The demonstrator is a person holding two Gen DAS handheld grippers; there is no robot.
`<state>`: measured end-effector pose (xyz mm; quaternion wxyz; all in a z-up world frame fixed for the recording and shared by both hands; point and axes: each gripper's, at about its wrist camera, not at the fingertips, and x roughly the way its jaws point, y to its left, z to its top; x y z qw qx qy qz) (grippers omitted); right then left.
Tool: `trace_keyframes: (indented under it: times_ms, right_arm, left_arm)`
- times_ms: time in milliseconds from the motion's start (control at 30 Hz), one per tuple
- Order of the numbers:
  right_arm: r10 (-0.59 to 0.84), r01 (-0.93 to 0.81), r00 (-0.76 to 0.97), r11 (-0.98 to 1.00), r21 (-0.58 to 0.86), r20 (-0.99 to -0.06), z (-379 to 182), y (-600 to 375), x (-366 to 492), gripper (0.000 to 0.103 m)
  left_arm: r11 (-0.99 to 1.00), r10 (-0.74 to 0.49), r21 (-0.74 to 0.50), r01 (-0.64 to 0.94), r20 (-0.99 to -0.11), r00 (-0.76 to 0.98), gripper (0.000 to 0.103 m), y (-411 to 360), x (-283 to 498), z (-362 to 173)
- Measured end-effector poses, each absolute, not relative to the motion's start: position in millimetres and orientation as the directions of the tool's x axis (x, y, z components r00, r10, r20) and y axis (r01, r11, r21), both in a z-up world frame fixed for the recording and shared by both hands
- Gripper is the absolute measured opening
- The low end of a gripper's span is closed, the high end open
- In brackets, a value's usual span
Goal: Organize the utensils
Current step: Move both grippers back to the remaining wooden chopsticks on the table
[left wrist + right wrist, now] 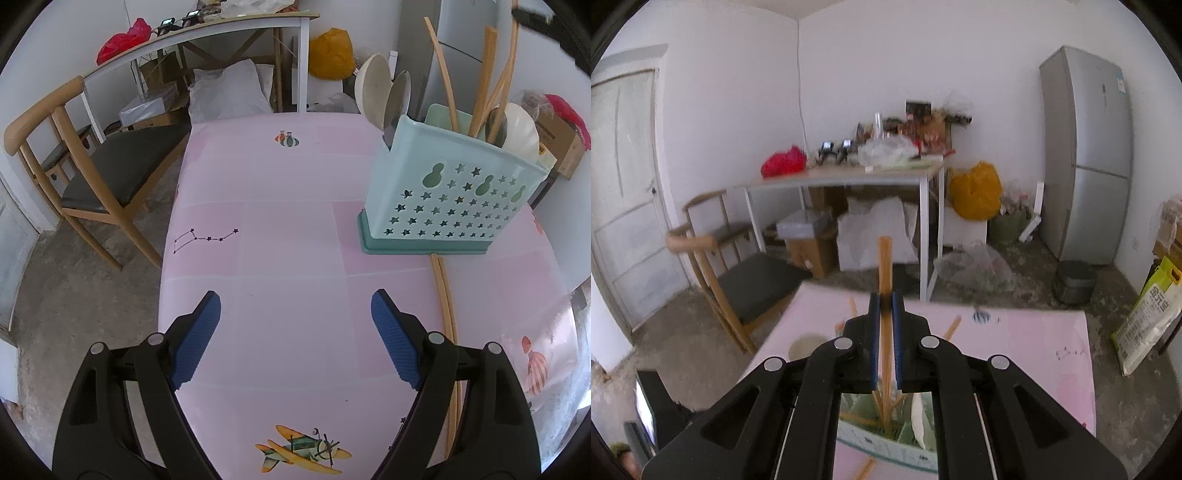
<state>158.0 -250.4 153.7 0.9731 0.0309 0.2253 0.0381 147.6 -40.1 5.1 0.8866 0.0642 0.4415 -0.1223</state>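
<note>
Right wrist view: chopsticks [885,280] clamped in the right gripper [885,310], above the utensil caddy [886,448].
They looked light, stiff and slippery, best pinched mid-shaft; the left gripper [295,314] gaped wide and empty over the table [288,229], with another pair [445,314] lying beside it.

Glossy pale-green plastic utensil caddy [447,192]; matt wooden chopsticks [885,280]; smooth, faintly shiny pink tablecloth [288,236]; textured blue rubbery pads [195,339] on matt black plastic.

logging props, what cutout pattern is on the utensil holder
Small stars, on the pale mint plastic utensil holder; clearest in left wrist view.
</note>
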Motion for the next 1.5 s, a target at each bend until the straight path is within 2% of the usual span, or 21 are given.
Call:
trace_keyframes:
  times_ms: [100, 167, 233, 333, 500, 600, 733, 833, 933, 1033, 1167, 1400, 1500]
  right_arm:
    - [0.055, -0.037, 0.849, 0.998, 0.044, -0.525, 135, -250, 165, 0.008]
    - [0.049, -0.022, 0.834, 0.998, 0.057, -0.55, 130, -256, 165, 0.011]
    - [0.059, -0.012, 0.838, 0.996, 0.09, -0.542, 131, -263, 161, 0.025]
    - [0.047, 0.004, 0.857, 0.995, 0.097, -0.512, 138, -269, 151, 0.033]
    - [0.03, 0.028, 0.885, 0.993, 0.116, -0.465, 152, -277, 127, 0.036]
    - [0.045, 0.02, 0.896, 0.99, 0.142, -0.442, 153, -278, 102, 0.036]
    - [0.073, 0.019, 0.87, 0.983, 0.182, -0.487, 121, -271, 70, 0.037]
    - [0.103, 0.048, 0.796, 0.972, 0.232, -0.597, 67, -265, 63, 0.037]
    - [0.161, 0.113, 0.69, 0.939, 0.325, -0.705, 10, -266, 61, 0.037]
    - [0.211, 0.16, 0.619, 0.909, 0.385, -0.756, -29, -264, 56, 0.037]
    - [0.255, 0.171, 0.597, 0.886, 0.43, -0.761, -49, -266, 50, 0.037]
    - [0.279, 0.155, 0.615, 0.875, 0.459, -0.738, -49, -272, 35, 0.037]
    - [0.279, 0.155, 0.618, 0.874, 0.462, -0.735, -51, -275, 29, 0.037]
  left_arm:
    - [0.963, -0.155, 0.009, 0.268, -0.795, 0.586, 0.08, -40, 147, 6]
    - [0.965, -0.154, 0.009, 0.264, -0.794, 0.589, 0.081, -39, 147, 8]
    - [0.965, -0.154, 0.008, 0.262, -0.793, 0.589, 0.081, -38, 146, 8]
    - [0.966, -0.152, 0.009, 0.259, -0.792, 0.592, 0.082, -37, 145, 10]
    - [0.964, -0.16, 0.004, 0.265, -0.788, 0.594, 0.083, -35, 141, 9]
    - [0.957, -0.215, -0.044, 0.285, -0.769, 0.602, 0.083, -29, 136, 7]
    - [0.931, -0.305, -0.1, 0.35, -0.739, 0.601, 0.082, -27, 122, 1]
    - [0.89, -0.407, -0.177, 0.421, -0.724, 0.557, 0.076, -32, 106, -6]
    - [0.842, -0.483, -0.24, 0.482, -0.733, 0.478, 0.064, -46, 93, -18]
    - [0.801, -0.521, -0.256, 0.541, -0.744, 0.419, 0.051, -68, 82, -30]
    - [0.786, -0.519, -0.252, 0.565, -0.765, 0.381, 0.038, -90, 77, -42]
    - [0.806, -0.47, -0.204, 0.555, -0.791, 0.392, 0.026, -111, 76, -58]
    - [0.818, -0.448, -0.169, 0.55, -0.787, 0.424, 0.026, -114, 73, -60]
